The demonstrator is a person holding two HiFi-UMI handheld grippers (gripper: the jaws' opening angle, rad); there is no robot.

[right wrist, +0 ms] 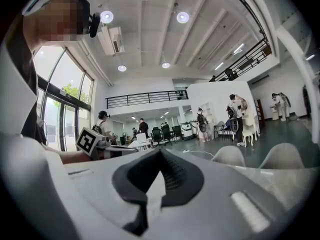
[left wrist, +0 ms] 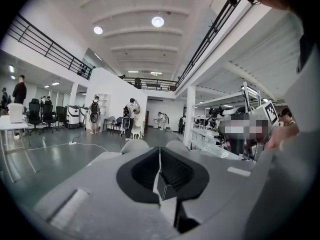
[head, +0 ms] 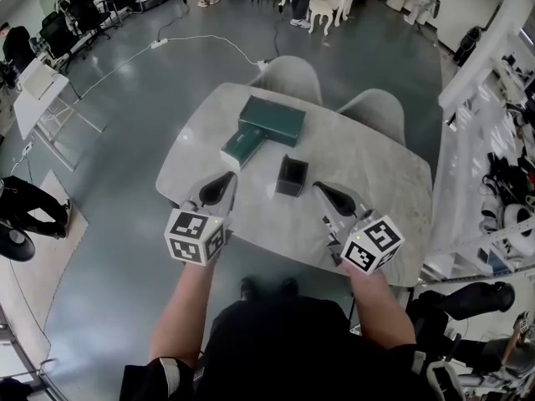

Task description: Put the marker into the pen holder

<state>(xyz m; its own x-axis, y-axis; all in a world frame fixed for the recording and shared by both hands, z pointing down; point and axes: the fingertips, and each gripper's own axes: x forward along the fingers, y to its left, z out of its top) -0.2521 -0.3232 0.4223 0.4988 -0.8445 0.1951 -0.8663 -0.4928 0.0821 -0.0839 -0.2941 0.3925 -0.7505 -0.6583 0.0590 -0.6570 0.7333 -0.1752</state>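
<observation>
The pen holder, a small black square box with an open top, stands upright near the middle of the white marble table, a little toward the near edge. I cannot pick out the marker in any view. Just beside the holder, toward the far left corner, lies a small green box. One end of it touches or slightly overlaps a larger dark green box that lies flat nearer the far edge. The left gripper hovers over the near left corner of the table, its tips pointing at the small green box and well short of it. In the left gripper view its dark pads are pressed together at the tips, with nothing pinched between them. The right gripper is held over the near edge, to the right of the pen holder and apart from it, tips pointing up the table. The right gripper view shows its pads meeting at the tips as well, and they hold nothing. Each gripper carries its marker cube at the hand end, and bare forearms lead back from them. Two pale chairs are tucked against the far edge of the table, on a grey floor.
</observation>
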